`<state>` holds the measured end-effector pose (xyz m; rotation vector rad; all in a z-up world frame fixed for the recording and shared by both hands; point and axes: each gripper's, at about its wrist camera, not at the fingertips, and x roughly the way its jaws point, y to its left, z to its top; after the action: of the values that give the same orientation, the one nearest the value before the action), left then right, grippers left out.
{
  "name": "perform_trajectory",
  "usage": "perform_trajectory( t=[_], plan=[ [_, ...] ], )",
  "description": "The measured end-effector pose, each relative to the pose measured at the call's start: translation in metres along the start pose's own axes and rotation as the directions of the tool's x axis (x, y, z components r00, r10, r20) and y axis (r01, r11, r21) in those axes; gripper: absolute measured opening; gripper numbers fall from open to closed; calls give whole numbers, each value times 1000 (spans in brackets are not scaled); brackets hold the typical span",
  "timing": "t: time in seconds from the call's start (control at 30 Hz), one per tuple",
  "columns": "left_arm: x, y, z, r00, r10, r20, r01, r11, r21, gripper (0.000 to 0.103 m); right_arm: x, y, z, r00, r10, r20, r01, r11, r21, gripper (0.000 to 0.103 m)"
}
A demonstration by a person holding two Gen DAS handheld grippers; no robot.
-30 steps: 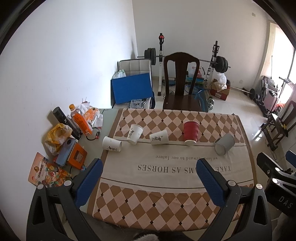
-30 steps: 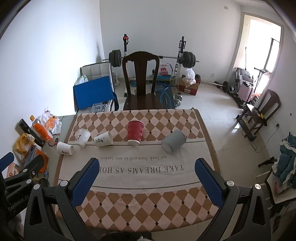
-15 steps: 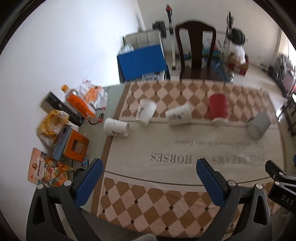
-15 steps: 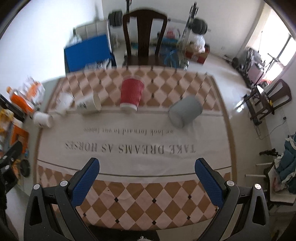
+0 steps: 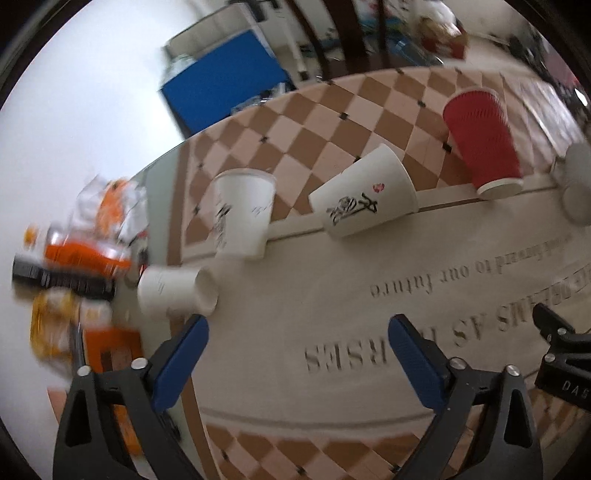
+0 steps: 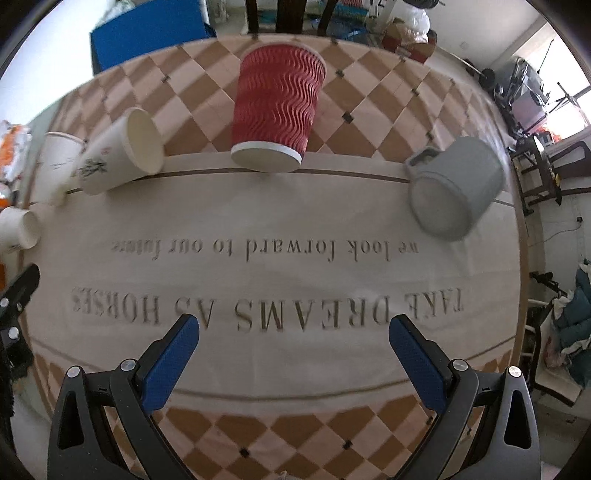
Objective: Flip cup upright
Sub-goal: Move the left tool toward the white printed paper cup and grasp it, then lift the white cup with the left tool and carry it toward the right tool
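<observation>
As both views sit lower and closer than half a second ago, left tool (image 5: 297,326) and right tool (image 6: 293,328) hang spread, empty. Small cup (image 5: 177,291) lies sideways at counter (image 6: 280,295) edge, near left tool.

Home dining room, checkered tablecloth (image 6: 280,424), wooden chair (image 6: 284,16), weight plates (image 6: 487,75), snack clutter (image 5: 88,254)
</observation>
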<state>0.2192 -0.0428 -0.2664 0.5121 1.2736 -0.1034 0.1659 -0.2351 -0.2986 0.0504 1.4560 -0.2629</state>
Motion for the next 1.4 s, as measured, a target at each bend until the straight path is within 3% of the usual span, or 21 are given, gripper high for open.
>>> perform_trajectory(
  t=[0.17, 0.33, 0.43, 0.5, 0.6, 0.97, 1.23, 1.4],
  plan=[
    [33, -15, 35, 1000, 4, 24, -9, 978, 208, 80, 35, -3, 25, 998, -20, -53, 23, 999, 49, 103],
    [52, -34, 59, 999, -8, 45, -12, 909, 417, 75, 53, -14, 39, 996, -41, -83, 48, 995, 90, 103],
    [63, -43, 70, 999, -22, 35, 1, 870, 492, 73, 58, -17, 45, 994, -50, -95, 59, 993, 103, 103],
    [71, -50, 75, 999, -27, 26, 9, 848, 529, 66, 59, -18, 48, 994, -56, -99, 67, 992, 112, 103],
    [77, -55, 81, 999, -32, 38, 6, 837, 547, 63, 59, -22, 54, 993, -60, -101, 72, 990, 122, 103],
    [73, -48, 82, 996, -77, 55, 40, 874, 484, 60, 56, -37, 57, 991, -90, -102, 104, 984, 147, 103],
    [50, -35, 72, 993, -108, 41, 86, 925, 370, 60, 33, -43, 45, 991, -109, -75, 121, 978, 172, 103],
    [22, -33, 48, 991, -133, 8, 127, 959, 253, 60, 16, -49, 24, 993, -103, -64, 114, 975, 190, 103]
  ],
)
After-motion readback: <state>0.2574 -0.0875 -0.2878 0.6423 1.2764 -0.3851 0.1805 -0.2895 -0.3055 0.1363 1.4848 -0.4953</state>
